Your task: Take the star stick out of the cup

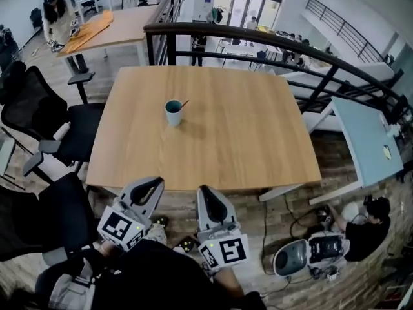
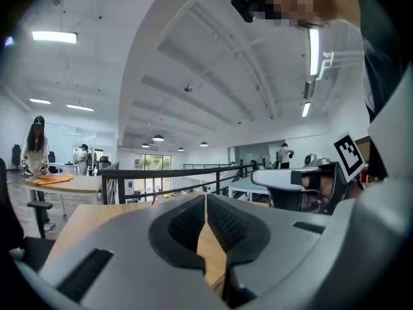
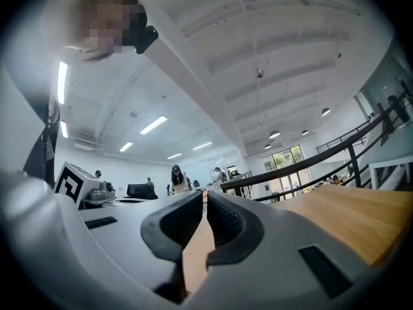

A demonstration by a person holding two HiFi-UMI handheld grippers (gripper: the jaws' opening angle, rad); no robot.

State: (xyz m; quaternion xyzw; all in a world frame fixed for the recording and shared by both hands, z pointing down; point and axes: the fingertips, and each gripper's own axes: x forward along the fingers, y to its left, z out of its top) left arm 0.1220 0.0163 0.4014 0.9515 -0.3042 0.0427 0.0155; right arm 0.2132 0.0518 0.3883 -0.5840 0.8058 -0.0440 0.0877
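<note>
A teal cup (image 1: 173, 112) stands upright on the wooden table (image 1: 245, 134), a little left of its middle. A thin reddish stick (image 1: 184, 103) leans out of it toward the right; its star end is too small to make out. Both grippers hang below the table's near edge, well short of the cup. My left gripper (image 1: 156, 181) (image 2: 205, 197) has its jaws together with nothing between them. My right gripper (image 1: 202, 190) (image 3: 205, 196) is beside it, also shut and empty. Neither gripper view shows the cup.
Black office chairs (image 1: 58, 134) crowd the table's left side. A dark railing (image 1: 258, 41) runs behind the table. A light blue table (image 1: 368, 141) stands at the right. On the floor at lower right are a crouching person (image 1: 368, 231) and a grey machine (image 1: 293, 257).
</note>
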